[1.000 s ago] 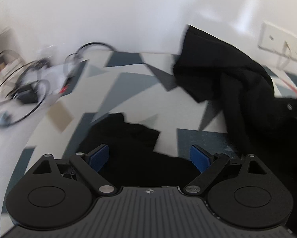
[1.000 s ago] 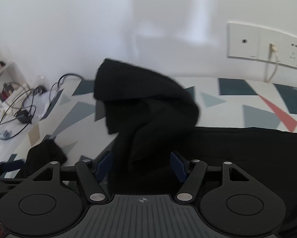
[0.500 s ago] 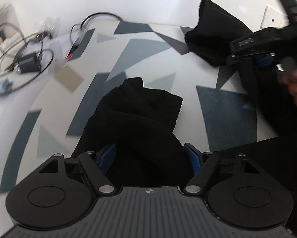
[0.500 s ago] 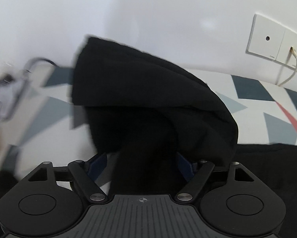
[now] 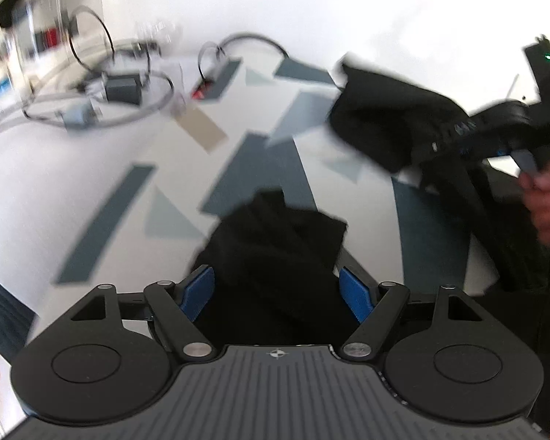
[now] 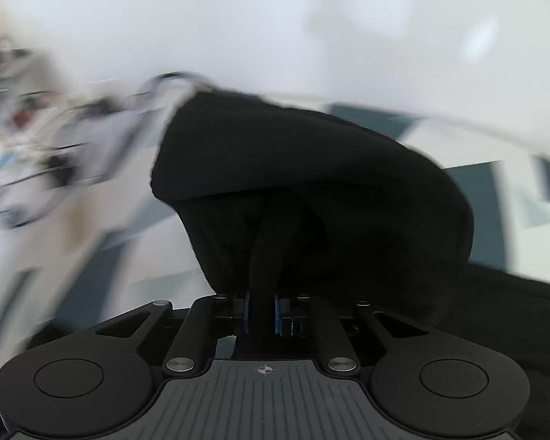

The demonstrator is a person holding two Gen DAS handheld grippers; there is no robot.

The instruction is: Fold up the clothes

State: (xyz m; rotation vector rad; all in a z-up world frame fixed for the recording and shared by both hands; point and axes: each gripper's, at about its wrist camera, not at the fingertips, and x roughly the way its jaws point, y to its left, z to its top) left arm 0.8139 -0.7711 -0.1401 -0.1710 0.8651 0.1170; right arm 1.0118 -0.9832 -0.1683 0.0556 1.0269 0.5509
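Right gripper (image 6: 262, 311): pressed together on a fold of the black garment (image 6: 311, 183), lifted clear of the surface, presumably for folding over. Left gripper (image 5: 276, 289): spread around a bunched sleeve (image 5: 275, 234), not yet pinched. Patterned surface (image 5: 128, 190): cables (image 5: 102, 84) noted at far-left edge.

Both views are bright, evenly lit, with heavy fisheye bending and dark corners. Motion blur smears the cables (image 5: 102, 88) at ten o'clock in each. The black garment (image 6: 311, 190) shows no detail; a soft glare patch sits at two o'clock on the wall (image 6: 473, 40).
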